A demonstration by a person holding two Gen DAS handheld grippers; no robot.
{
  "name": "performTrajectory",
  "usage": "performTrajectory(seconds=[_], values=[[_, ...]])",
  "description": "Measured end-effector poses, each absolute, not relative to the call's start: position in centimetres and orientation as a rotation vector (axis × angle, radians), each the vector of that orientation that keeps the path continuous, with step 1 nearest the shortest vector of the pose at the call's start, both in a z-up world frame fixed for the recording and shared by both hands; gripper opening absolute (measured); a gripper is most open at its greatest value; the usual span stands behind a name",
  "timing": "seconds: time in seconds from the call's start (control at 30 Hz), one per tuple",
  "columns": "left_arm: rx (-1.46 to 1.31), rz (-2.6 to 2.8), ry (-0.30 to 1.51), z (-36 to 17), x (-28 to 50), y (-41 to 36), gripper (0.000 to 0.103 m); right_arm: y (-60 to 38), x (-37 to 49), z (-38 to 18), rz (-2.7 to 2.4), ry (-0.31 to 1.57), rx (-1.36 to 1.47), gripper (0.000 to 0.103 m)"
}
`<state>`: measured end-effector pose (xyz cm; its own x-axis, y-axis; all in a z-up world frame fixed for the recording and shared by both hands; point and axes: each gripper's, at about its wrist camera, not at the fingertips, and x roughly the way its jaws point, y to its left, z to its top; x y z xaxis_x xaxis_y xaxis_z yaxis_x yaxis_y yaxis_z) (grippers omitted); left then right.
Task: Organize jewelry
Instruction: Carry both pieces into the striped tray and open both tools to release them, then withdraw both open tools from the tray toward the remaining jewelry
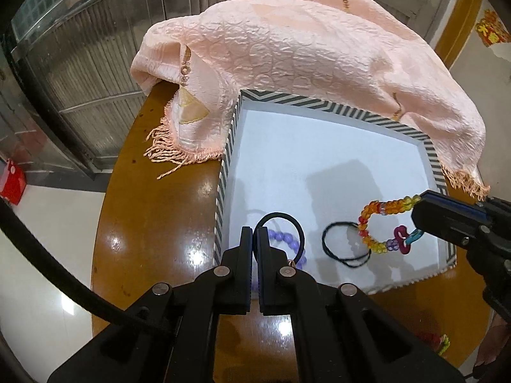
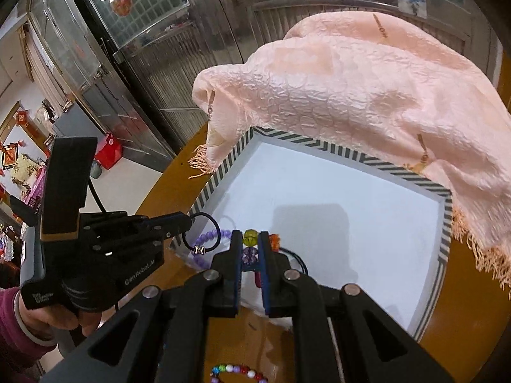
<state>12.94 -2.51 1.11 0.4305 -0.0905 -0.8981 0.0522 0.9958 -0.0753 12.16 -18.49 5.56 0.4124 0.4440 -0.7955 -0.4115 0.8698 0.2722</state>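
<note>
Left wrist view: the left gripper point(image 1: 255, 231) has its fingers pressed together on a black hair tie point(image 1: 281, 223), whose loop stands up over the near-left corner of the striped tray point(image 1: 223, 172)
Right wrist view: the right gripper point(image 2: 250, 239) is clamped on a multicoloured bead bracelet point(image 1: 380, 223), with a yellow bead caught between the fingers
Step in hand: both pieces appear to be mid-carry above the tray, so this reads as the placing stage of sorting jewellery into the tray
Tray contents: a purple bead bracelet point(image 1: 284, 239) lies at the tray's near-left corner, and a thin black cord loop point(image 1: 345, 242) lies near the tray's front edge, between the two grippers
Bracelet heading: it hangs from the right gripper as a curved strand, its long axis running from the tray's right edge down towards the tray's front, charm end lowest
Hair tie heading: its loop is roughly upright, opening across the tray's left rim
Next move: likely lowering each piece onto bare white floor of the tray, apart from the cord loop, then easing the fingers open
Still outside: another bead bracelet point(image 2: 236, 371) lies on the desk point(image 1: 159, 223) just in front of the tray
Backdrop: a pink fringed cloth point(image 1: 287, 48) drapes over the tray's far rim
</note>
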Motion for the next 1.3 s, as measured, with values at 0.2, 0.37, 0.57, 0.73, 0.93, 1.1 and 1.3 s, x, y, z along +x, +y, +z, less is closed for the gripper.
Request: performTrajectory(seconds=[0.2,0.37,0.57,0.73,0.93,1.1,1.3], values=[[-0.078,-0.092,1.146,0.4,15.1,-2.2,0.005,-17.3,14.5,4.6,0.566,1.033,0.044,0.009],[-0.116,-0.092,1.182,-0.8,17.1,-1.9,0.005,-16.5,16.6,3.2,0.574,1.05,0.077,0.009],[-0.124,-0.065,1.218,-2.4,18.7,-1.5,0.005,-18.4,20.2,-0.9,0.488,1.14,0.138,0.009],[-0.09,-0.039,1.237,-3.6,19.2,-1.7,0.005,-19.3,20.7,-3.6,0.451,1.183,0.151,0.009],[-0.084,-0.042,1.245,-4.3,18.9,-2.2,0.01,-18.6,20.3,-4.6,0.445,1.21,0.134,0.01],[-0.098,-0.059,1.234,-3.9,18.1,-2.5,0.023,-19.2,19.7,-3.4,0.416,1.181,0.123,0.029],[-0.11,-0.056,1.215,-2.7,16.7,-2.5,0.028,-19.7,18.6,-2.1,0.404,1.168,0.119,0.029]])
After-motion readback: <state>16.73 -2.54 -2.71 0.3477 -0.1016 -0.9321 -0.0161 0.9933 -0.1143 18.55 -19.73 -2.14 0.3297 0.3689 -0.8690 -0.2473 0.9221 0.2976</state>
